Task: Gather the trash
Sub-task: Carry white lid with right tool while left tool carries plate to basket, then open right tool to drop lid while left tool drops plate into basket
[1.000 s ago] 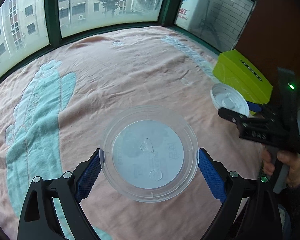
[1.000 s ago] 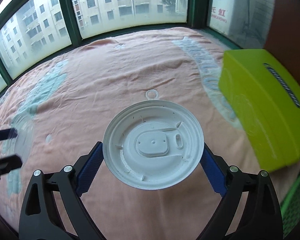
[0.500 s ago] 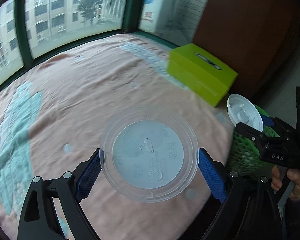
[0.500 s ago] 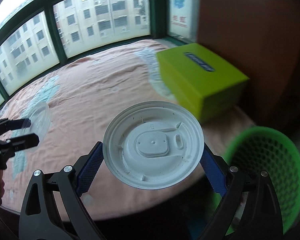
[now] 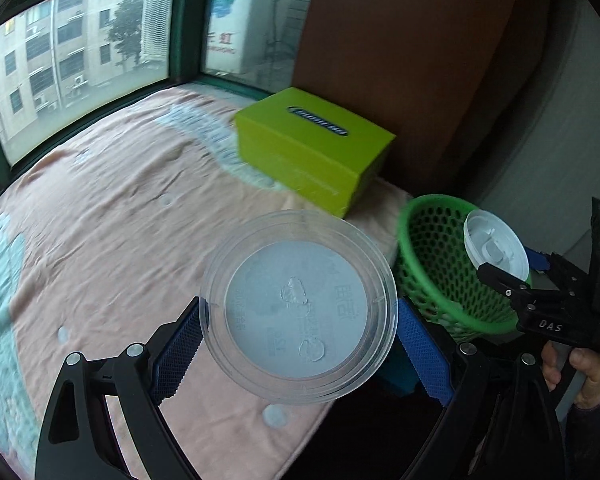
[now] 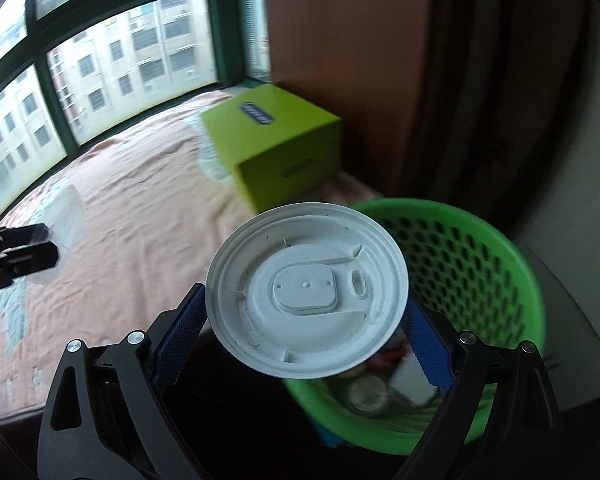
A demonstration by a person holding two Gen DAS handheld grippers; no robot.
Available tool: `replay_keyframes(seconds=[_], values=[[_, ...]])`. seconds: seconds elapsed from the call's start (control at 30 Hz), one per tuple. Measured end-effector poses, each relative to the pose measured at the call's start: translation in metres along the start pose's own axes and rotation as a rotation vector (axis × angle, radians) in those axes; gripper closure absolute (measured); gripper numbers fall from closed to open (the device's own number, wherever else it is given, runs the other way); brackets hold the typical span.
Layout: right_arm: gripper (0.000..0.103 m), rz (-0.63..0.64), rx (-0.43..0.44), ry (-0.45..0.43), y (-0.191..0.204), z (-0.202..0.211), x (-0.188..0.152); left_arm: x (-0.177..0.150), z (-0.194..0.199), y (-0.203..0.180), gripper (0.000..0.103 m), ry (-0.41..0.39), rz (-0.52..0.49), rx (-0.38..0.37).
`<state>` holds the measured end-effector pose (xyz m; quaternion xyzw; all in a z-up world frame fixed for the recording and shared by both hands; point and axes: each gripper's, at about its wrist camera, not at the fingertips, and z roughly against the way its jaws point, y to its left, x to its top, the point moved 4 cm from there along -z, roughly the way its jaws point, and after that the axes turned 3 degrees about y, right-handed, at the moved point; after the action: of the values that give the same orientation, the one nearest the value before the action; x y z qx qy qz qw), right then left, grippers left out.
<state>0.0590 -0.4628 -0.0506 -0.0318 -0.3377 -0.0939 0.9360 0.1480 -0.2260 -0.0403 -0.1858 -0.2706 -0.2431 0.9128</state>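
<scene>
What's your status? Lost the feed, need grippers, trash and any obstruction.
Left gripper shut on clear lid. Right gripper shut on white lid, above green basket. Nothing blocking.

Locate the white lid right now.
The white lid is clamped in the right tool, lower centre of the right wrist view, over the near rim of the green basket beside the bed.

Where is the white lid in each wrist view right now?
Left wrist: white lid at right, over the green basket, held by the right gripper.
Right wrist: white lid at centre, between its fingers.
Shared landmark: yellow-green box on the bed.
</scene>
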Motion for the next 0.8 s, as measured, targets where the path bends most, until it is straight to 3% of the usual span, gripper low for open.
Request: replay_keyframes(seconds=[0.43,0.8], values=[[0.010,-0.112,-0.090,0.033,-0.075,-0.007,-0.014,0.025,-0.017,-0.056,0.014,0.012,-0.081,-0.027],[0.010,-0.163,-0.098,0.012,-0.107,-0.005,-0.017,0.042,-0.040,-0.100,0.014,0.039,-0.135,-0.047]])
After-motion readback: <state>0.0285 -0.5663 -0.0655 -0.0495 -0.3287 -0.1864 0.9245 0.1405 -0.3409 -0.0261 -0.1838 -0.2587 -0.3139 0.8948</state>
